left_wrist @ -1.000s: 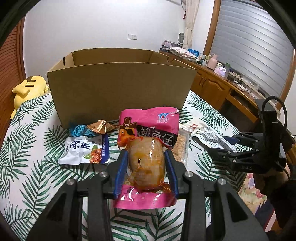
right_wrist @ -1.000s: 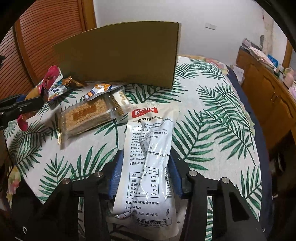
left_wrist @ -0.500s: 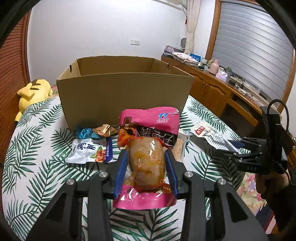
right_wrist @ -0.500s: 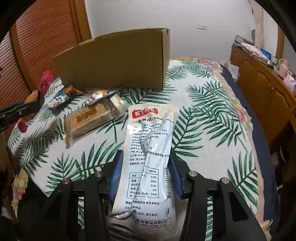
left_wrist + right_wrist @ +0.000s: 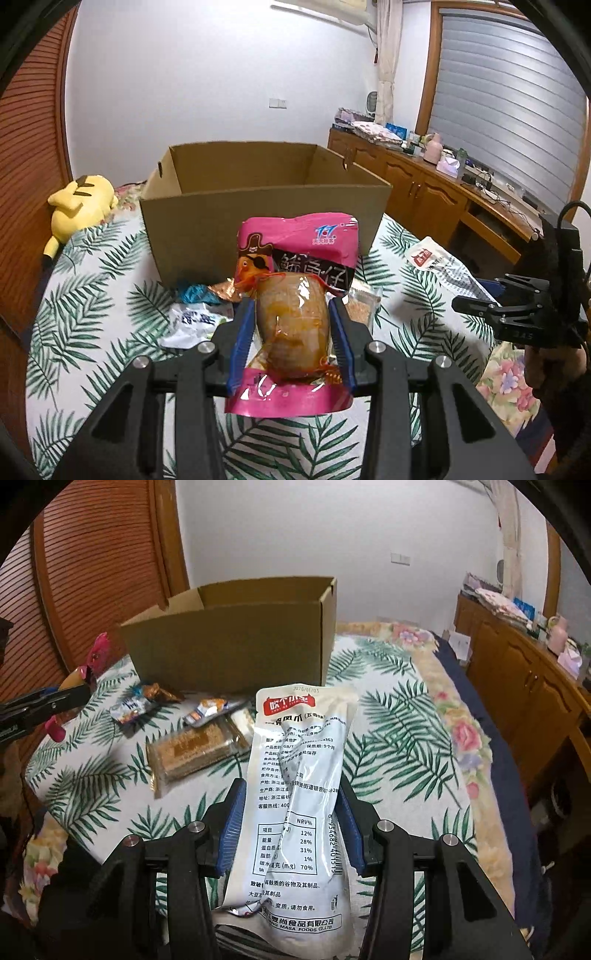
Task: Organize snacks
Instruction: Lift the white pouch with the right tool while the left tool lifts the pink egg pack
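My left gripper [image 5: 291, 314] is shut on a pink snack pouch [image 5: 295, 273] with a clear window, held above the bed. My right gripper [image 5: 290, 801] is shut on a long white snack pouch [image 5: 295, 775] with printed text. An open cardboard box [image 5: 258, 199] stands beyond both, its inside bare where I can see it. The box [image 5: 236, 642] sits left of centre in the right wrist view. From the left wrist view the right gripper [image 5: 480, 295] shows at the far right with the white pouch [image 5: 439, 262]. The left gripper's fingers [image 5: 51, 701] show at the left edge in the right wrist view.
Loose snacks lie before the box on the palm-leaf bedspread [image 5: 92, 295]: a brown cracker pack [image 5: 195, 753], a white-blue packet [image 5: 192, 321], a teal wrapper [image 5: 192, 291] and small foil packets [image 5: 155, 694]. A yellow plush toy [image 5: 77, 199] lies far left. A wooden cabinet [image 5: 436, 184] runs along the right.
Both grippers have risen with their pouches, so the box now shows its open top and inside. The loose snacks on the bed sit lower and farther off in both views.
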`<state>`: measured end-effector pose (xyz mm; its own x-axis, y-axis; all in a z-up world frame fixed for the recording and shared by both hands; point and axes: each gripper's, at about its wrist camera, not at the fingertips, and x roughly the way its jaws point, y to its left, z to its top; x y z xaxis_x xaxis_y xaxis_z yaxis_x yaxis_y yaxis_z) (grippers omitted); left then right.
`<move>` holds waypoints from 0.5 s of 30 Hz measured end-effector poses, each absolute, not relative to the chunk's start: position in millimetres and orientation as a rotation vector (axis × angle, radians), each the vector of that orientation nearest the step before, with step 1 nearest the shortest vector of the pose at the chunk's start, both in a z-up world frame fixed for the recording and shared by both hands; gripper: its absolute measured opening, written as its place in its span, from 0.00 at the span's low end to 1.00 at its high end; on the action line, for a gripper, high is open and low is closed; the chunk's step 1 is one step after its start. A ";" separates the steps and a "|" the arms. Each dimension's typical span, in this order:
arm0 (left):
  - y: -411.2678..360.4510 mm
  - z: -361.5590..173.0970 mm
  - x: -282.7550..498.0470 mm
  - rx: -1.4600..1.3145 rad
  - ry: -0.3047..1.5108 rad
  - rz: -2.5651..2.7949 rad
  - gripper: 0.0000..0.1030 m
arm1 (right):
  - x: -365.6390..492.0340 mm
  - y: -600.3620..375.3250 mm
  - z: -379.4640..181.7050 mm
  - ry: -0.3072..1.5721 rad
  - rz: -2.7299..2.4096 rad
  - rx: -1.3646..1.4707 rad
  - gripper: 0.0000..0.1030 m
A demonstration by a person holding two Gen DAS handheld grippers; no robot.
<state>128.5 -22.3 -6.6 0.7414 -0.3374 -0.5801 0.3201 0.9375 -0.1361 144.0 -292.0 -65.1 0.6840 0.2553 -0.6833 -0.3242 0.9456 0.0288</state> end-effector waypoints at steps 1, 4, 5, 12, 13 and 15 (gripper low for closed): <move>-20.2 -4.5 129.1 -0.029 0.636 -0.357 0.38 | 143.5 -291.5 -62.6 0.745 0.327 -0.098 0.47; -13.8 2.9 131.2 -0.034 0.620 -0.347 0.38 | 143.9 -289.8 -55.8 0.730 0.330 -0.107 0.47; -12.1 5.9 131.8 -0.034 0.614 -0.343 0.38 | 144.4 -289.0 -53.4 0.726 0.332 -0.108 0.47; 3.4 30.4 143.0 -0.027 0.568 -0.325 0.38 | 156.1 -279.3 -26.6 0.677 0.343 -0.130 0.47; 5.4 33.9 145.3 -0.023 0.564 -0.321 0.38 | 157.3 -276.8 -21.7 0.666 0.345 -0.135 0.47; 7.7 39.2 149.8 -0.012 0.558 -0.313 0.38 | 158.8 -273.3 -14.1 0.647 0.351 -0.140 0.47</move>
